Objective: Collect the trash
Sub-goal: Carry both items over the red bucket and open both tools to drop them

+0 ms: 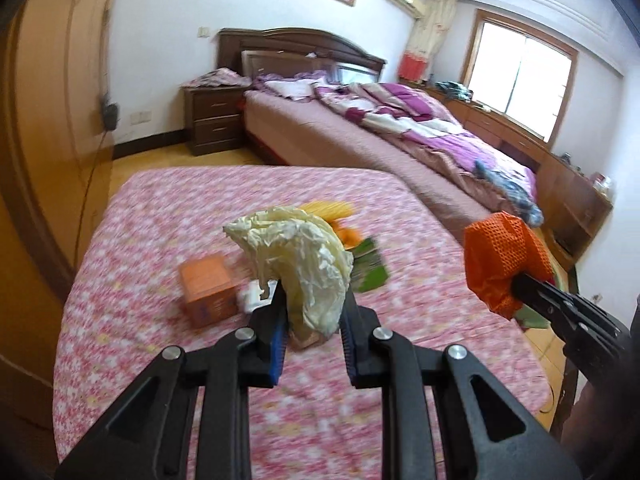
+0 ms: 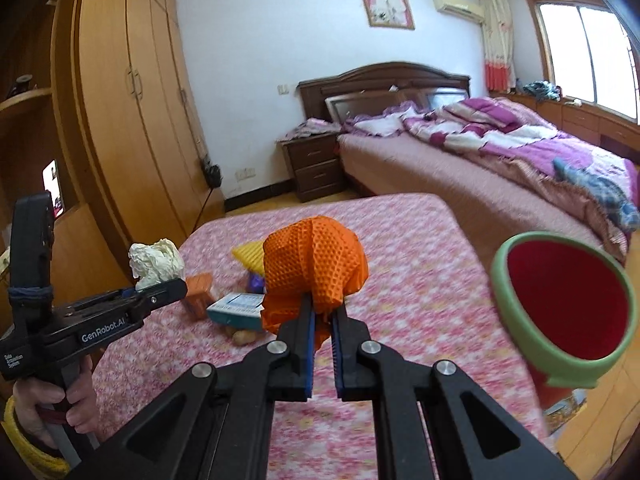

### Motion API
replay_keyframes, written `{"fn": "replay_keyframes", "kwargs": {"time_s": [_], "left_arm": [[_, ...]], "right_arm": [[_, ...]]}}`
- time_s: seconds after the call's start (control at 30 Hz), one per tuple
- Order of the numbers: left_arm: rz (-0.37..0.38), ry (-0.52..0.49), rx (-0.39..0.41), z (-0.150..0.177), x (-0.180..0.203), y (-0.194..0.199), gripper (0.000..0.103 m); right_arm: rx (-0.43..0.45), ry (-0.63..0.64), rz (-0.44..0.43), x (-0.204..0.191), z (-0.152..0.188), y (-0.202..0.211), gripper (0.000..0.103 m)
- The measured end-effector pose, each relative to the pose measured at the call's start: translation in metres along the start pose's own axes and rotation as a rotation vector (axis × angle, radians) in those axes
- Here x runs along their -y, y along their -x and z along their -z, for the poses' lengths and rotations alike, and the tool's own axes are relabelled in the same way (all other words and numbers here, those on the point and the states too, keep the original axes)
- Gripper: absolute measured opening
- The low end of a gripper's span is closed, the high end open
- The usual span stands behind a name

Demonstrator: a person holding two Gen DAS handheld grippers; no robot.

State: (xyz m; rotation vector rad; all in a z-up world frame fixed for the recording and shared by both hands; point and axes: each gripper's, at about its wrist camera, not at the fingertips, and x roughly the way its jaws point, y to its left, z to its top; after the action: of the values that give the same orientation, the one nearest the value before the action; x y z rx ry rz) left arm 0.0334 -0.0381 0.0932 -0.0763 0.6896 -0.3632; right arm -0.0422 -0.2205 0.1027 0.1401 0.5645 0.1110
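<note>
My left gripper [image 1: 310, 300] is clamped on a crumpled cream wrapper [image 1: 296, 252], pinched low so the loose bulk stands above the pads, clear of the pink floral table cover [image 1: 160, 240]. Under it, toward nine o'clock, an orange box [image 1: 206, 288] lies on the cover, and the green packet [image 1: 370, 268] at two o'clock waits too. My right gripper [image 2: 322, 312] has its jaws nearly together on an orange mesh net [image 2: 316, 264], gripped by its gathered end so it cannot spill. At three o'clock in the right wrist view the red bin [image 2: 560, 300] with a green rim gapes toward me, near the table's edge, I judge so both loads can drop in without a long carry
</note>
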Motion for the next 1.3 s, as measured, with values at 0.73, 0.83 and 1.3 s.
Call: {"fn": "replay_keyframes", "kwargs": {"time_s": [0.73, 0.83, 1.3], "left_arm": [[0.236, -0.208, -0.062, -0.039, 0.165, -0.071, 0.023], [0.262, -0.235, -0.079, -0.037, 0.187, -0.087, 0.023], [0.335, -0.343, -0.176, -0.019, 0.268, -0.161, 0.023]], "right_arm": [[0.049, -0.184, 0.21, 0.145, -0.008, 0.033, 0.009], [0.036, -0.218, 0.238, 0.166, 0.0, 0.029, 0.009], [-0.021, -0.34, 0.339, 0.247, 0.034, 0.015, 0.01]]}}
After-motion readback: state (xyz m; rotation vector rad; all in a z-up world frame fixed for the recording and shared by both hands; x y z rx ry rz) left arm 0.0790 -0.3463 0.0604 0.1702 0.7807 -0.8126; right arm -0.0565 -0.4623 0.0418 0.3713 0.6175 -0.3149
